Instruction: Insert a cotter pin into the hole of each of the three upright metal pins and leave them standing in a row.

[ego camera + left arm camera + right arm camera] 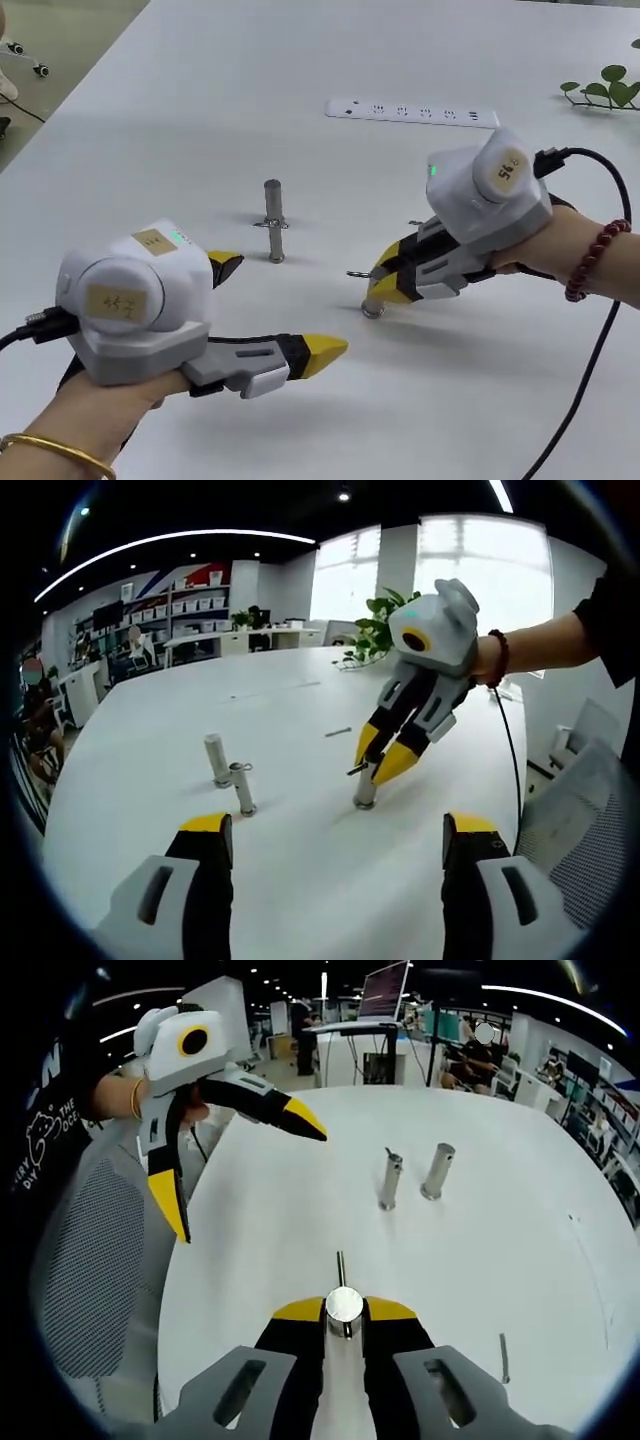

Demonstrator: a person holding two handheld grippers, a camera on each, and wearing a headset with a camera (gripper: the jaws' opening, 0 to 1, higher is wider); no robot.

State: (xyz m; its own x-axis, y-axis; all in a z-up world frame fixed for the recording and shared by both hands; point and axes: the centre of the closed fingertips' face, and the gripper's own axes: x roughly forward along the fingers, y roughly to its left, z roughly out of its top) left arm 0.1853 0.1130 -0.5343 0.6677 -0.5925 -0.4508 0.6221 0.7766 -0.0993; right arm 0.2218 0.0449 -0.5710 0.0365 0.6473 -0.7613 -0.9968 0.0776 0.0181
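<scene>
Two upright metal pins stand mid-table, the far pin (272, 198) (217, 759) (437, 1170) bare and the near pin (277, 247) (243, 788) (390, 1180) with a cotter pin (270, 224) through its top. A third metal pin (373, 308) (365, 788) (344, 1307) stands to their right. My right gripper (383, 283) (384, 757) (344, 1312) is shut at its top on a cotter pin (358, 273) (340, 1263), whose tip pokes out the far side. My left gripper (275, 306) (335, 830) (235, 1165) hovers open and holds nothing, near the front edge.
One loose cotter pin (414, 222) (338, 732) (503, 1357) lies on the white table (200, 120). A white power strip (412, 112) lies at the back and a plant (605, 88) at the far right. The right gripper's black cable (590, 350) trails off the front right.
</scene>
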